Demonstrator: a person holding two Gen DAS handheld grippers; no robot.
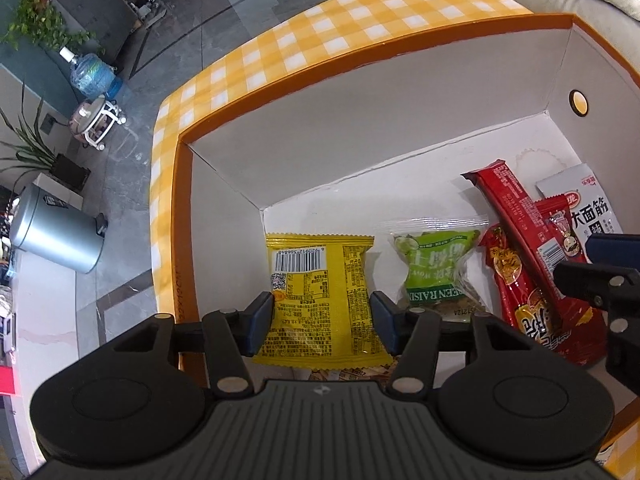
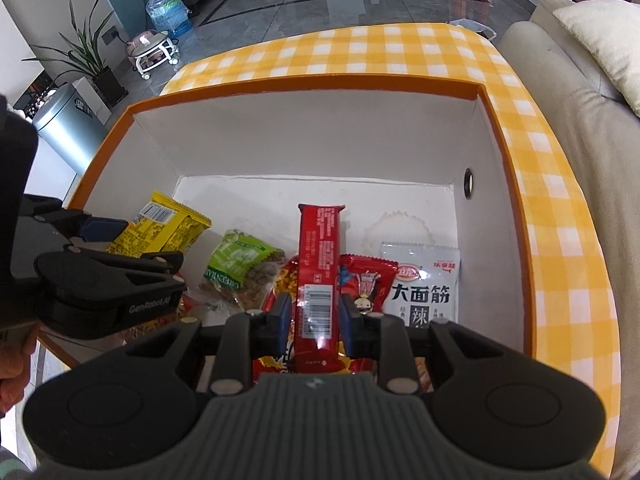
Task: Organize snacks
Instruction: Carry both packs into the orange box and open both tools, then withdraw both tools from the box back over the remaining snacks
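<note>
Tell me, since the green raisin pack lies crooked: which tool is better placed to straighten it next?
Probably neither is free. The left tool is beside the green raisin pack but seems shut on the yellow packet. The right tool is farther away and straddles the long red bar.

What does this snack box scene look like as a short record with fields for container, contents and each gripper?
container: orange-rimmed box, white inside, on a yellow checked tablecloth
left gripper: fingers either side of the yellow packet
right gripper: fingers either side of the long red bar
other contents: green raisin bag, white packet, further red packets
</note>
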